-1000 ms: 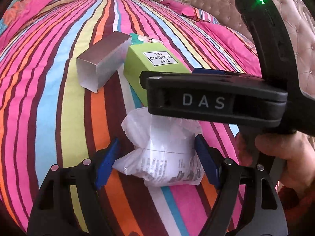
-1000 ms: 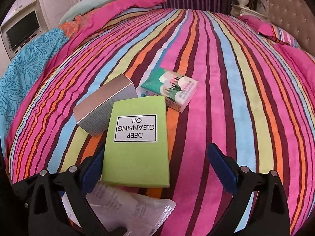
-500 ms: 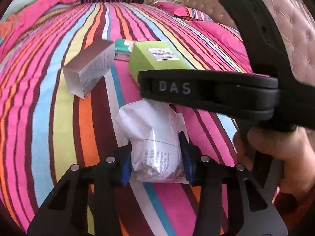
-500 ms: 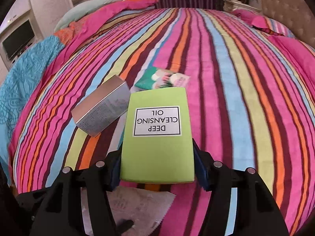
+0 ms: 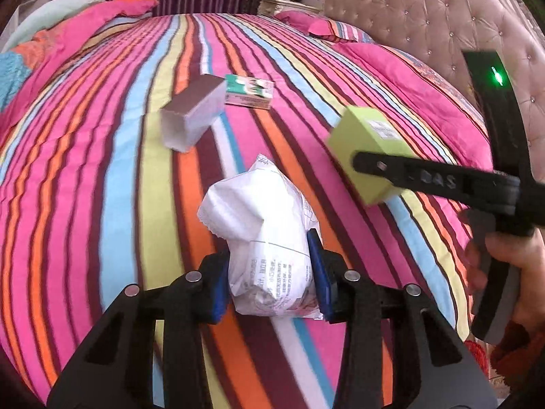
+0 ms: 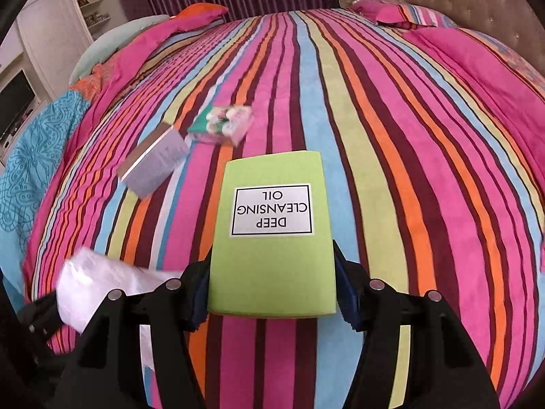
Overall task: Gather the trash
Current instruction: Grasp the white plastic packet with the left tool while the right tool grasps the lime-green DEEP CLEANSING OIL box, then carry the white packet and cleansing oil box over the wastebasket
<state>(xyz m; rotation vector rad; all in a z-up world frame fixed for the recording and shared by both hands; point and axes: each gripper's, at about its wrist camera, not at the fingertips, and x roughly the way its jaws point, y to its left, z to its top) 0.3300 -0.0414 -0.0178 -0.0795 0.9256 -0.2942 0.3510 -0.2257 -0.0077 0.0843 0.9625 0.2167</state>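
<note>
My left gripper (image 5: 270, 272) is shut on a crumpled white plastic wrapper (image 5: 262, 231) with printed text and holds it above the striped bedspread. The wrapper also shows blurred at the lower left of the right wrist view (image 6: 92, 286). My right gripper (image 6: 272, 289) is shut on a lime green box (image 6: 276, 231) labelled DEEP CLEANSING OIL, lifted off the bed; the box also shows in the left wrist view (image 5: 368, 153). A silver box (image 5: 192, 116) and a small green and white carton (image 5: 250, 91) lie on the bed further off.
The striped bedspread (image 6: 391, 136) fills both views. Pink pillows (image 5: 340, 29) and a tufted headboard (image 5: 425, 17) are at the right. A white cabinet with a screen (image 6: 20, 92) stands beyond the bed's left side.
Both grippers closed on their items and lifted them off the bed. The green box moved up and to the right, away from the silver box and the carton.
</note>
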